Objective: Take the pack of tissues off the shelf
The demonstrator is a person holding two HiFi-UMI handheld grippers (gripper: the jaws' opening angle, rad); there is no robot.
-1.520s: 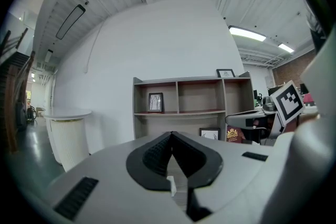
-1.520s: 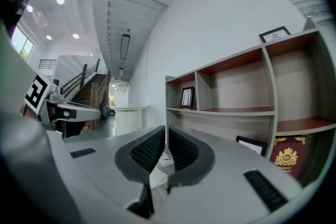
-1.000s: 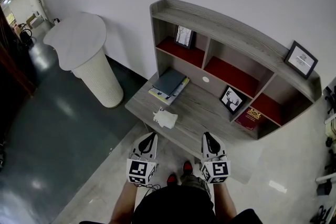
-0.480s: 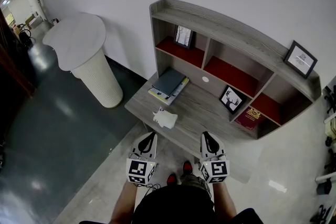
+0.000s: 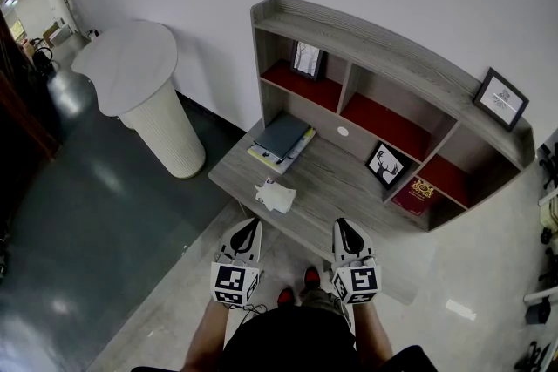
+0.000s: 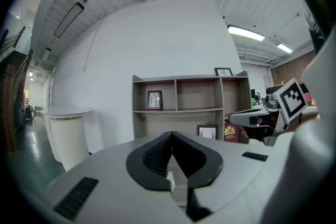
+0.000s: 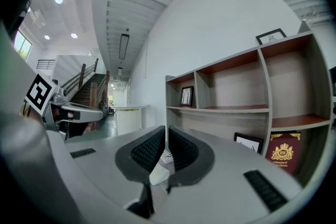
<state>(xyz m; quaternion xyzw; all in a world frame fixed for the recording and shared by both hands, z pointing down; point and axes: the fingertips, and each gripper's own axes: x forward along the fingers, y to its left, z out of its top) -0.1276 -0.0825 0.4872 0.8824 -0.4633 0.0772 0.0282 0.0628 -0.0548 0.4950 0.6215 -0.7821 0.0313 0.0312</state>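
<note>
The pack of tissues (image 5: 275, 195) is a crumpled white packet lying on the grey desk (image 5: 344, 187), near its front edge and below the shelf unit (image 5: 392, 70). My left gripper (image 5: 248, 227) and right gripper (image 5: 343, 226) hang side by side just in front of the desk edge, close to my body. Both are shut with nothing between the pads. The pack sits a little beyond and to the right of the left gripper's tips. In the right gripper view a bit of the white pack (image 7: 157, 173) shows below the shut gripper (image 7: 166, 132). The left gripper (image 6: 171, 137) points at the shelf.
A stack of books (image 5: 281, 140) lies at the desk's back left. Framed pictures stand in the upper left compartment (image 5: 307, 60), on the desk (image 5: 386, 165) and on top of the shelf (image 5: 500, 98). A red book (image 5: 413, 195) leans at the lower right. A white round pedestal table (image 5: 139, 91) stands to the left.
</note>
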